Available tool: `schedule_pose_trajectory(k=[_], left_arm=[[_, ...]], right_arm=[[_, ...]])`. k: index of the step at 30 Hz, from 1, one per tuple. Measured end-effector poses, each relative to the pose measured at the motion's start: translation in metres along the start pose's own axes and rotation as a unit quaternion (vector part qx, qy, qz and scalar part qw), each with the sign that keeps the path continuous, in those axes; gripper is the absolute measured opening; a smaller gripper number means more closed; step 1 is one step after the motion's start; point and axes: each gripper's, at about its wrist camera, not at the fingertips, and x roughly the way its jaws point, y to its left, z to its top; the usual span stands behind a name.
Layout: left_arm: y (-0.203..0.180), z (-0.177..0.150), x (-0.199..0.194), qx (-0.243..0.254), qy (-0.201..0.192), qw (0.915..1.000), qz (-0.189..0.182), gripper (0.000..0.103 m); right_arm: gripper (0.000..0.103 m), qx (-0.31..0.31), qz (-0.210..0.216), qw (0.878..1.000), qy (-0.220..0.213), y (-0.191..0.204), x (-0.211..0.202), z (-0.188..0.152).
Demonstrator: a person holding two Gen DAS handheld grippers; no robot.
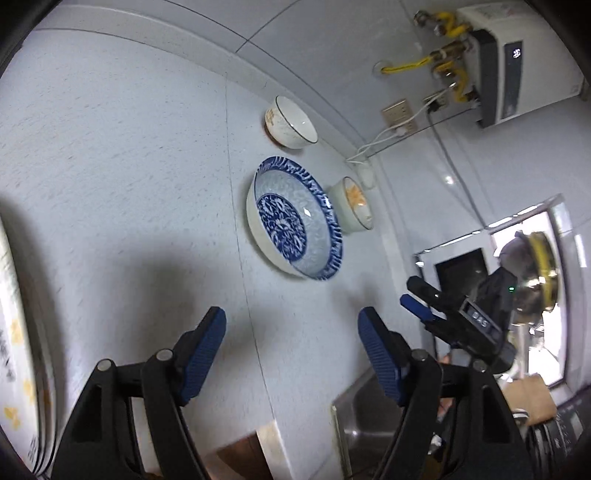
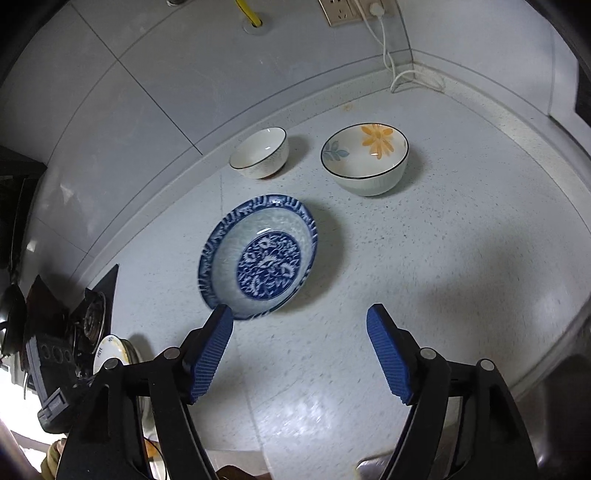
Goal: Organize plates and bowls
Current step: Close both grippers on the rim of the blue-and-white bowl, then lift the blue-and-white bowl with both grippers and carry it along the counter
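Observation:
A blue-and-white patterned bowl [image 2: 258, 258] [image 1: 293, 221] rests on the pale speckled counter. Behind it stand a small white bowl [image 2: 260, 152] [image 1: 291, 122] and a white bowl with an orange flower [image 2: 365, 157] [image 1: 354, 205]. My right gripper [image 2: 300, 319] is open and empty, just short of the patterned bowl, its left fingertip at the bowl's near rim. My left gripper [image 1: 291, 321] is open and empty too, well short of the same bowl. The right gripper's blue tips [image 1: 417, 302] show at the right of the left wrist view. White plates with yellow flowers [image 1: 14, 350] fill that view's left edge.
A steel sink [image 1: 365, 424] lies at the lower right of the left wrist view. A gas stove [image 2: 85, 314] and stacked plates [image 2: 110, 352] sit at the lower left of the right wrist view. A wall socket [image 2: 338, 11] with a white cable is on the back wall.

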Motion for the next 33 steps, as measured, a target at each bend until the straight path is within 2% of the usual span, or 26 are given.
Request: schedule_pose_trajectory(k=[4, 8, 10, 11, 13, 14, 15, 16, 17, 20, 23, 25, 29, 33], left_arm=[[-0.004, 0.027, 0.043, -0.02, -0.024, 0.9978, 0.059, 0.072], [0.015, 0.059, 0.077, -0.062, -0.013, 0.9932, 0.098, 0.071], [0.022, 0.072, 0.093, -0.077, -0.007, 0.9908, 0.111, 0.066], [0.026, 0.078, 0.101, -0.081, 0.001, 0.9904, 0.112, 0.065], [0.031, 0.086, 0.115, -0.089, 0.016, 0.99, 0.109, 0.052], [0.034, 0.089, 0.123, -0.093, 0.026, 0.99, 0.103, 0.049], [0.037, 0.091, 0.132, -0.1, 0.037, 0.9895, 0.098, 0.04], [0.037, 0.093, 0.138, -0.103, 0.047, 0.9889, 0.096, 0.033], [0.035, 0.094, 0.143, -0.101, 0.049, 0.9896, 0.09, 0.03], [0.035, 0.097, 0.151, -0.098, 0.058, 0.9908, 0.073, 0.022], [0.038, 0.098, 0.155, -0.099, 0.062, 0.9912, 0.062, 0.016], [0.045, 0.097, 0.151, -0.11, 0.065, 0.9905, 0.049, 0.011], [0.048, 0.093, 0.147, -0.118, 0.063, 0.99, 0.044, 0.012], [0.049, 0.088, 0.127, -0.13, 0.055, 0.9892, 0.04, 0.012]], right_arm=[[0.071, -0.016, 0.02, 0.999, 0.037, -0.008, 0.039, 0.023], [0.071, -0.033, 0.038, 0.996, 0.07, -0.005, 0.077, 0.042], [0.071, -0.045, 0.043, 0.995, 0.084, -0.003, 0.094, 0.048], [0.071, -0.051, 0.044, 0.994, 0.088, -0.002, 0.101, 0.05], [0.069, -0.055, 0.046, 0.992, 0.1, -0.002, 0.115, 0.053], [0.061, -0.053, 0.048, 0.992, 0.106, -0.003, 0.121, 0.055], [0.057, -0.049, 0.051, 0.991, 0.115, -0.005, 0.13, 0.055], [0.048, -0.046, 0.051, 0.99, 0.124, -0.007, 0.136, 0.055], [0.04, -0.044, 0.053, 0.989, 0.129, -0.007, 0.14, 0.054], [0.025, -0.04, 0.059, 0.987, 0.144, -0.008, 0.151, 0.05], [0.016, -0.04, 0.065, 0.986, 0.146, -0.007, 0.154, 0.051], [0.012, -0.041, 0.058, 0.987, 0.143, -0.007, 0.154, 0.05], [0.011, -0.033, 0.061, 0.987, 0.144, -0.004, 0.153, 0.05], [0.011, -0.043, 0.058, 0.987, 0.141, 0.009, 0.146, 0.051]])
